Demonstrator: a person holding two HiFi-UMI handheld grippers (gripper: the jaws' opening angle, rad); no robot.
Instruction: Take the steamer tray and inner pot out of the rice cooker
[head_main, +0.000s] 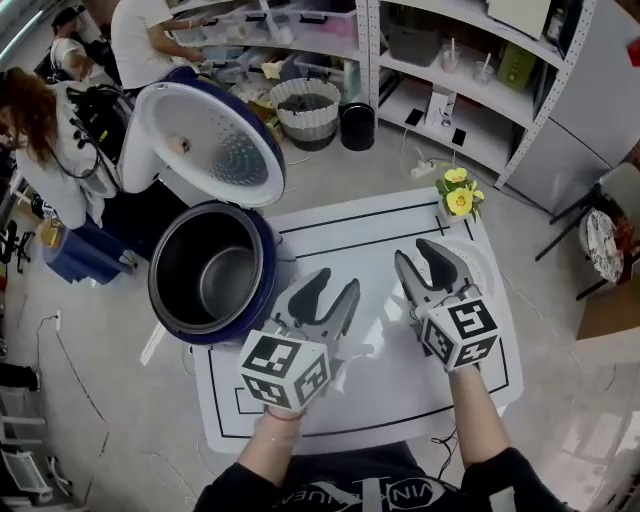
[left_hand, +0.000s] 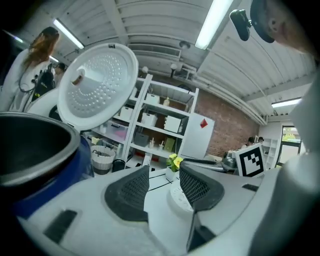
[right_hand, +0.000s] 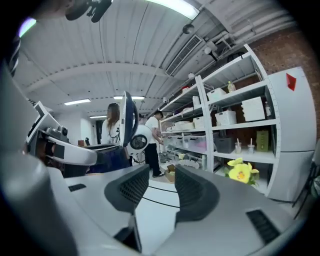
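Shirt print (head_main: 372, 492): you are wearing white letters, too cut off for reading.
Left cube (head_main: 284, 371): showing marker squares only, no words.

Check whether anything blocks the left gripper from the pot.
Nothing visible does. The lid stands open, the pot sits uncovered in the cooker, and the empty left gripper hangs just beside it.

From my head view, the right claw (head_main: 412, 252) covers most of the steamer tray (head_main: 484, 262); I get only its far rim. My arms (head_main: 478, 420) hide the near edge of the worktop (head_main: 350, 230). In the left gripper view the rice cooker (left_hand: 50, 180) runs off the left edge, and the left claw (left_hand: 164, 172) blocks part of the tray. In the right gripper view that claw's housing hides the cooker's body. The things on the shelves (right_hand: 240, 129) are too small to name.
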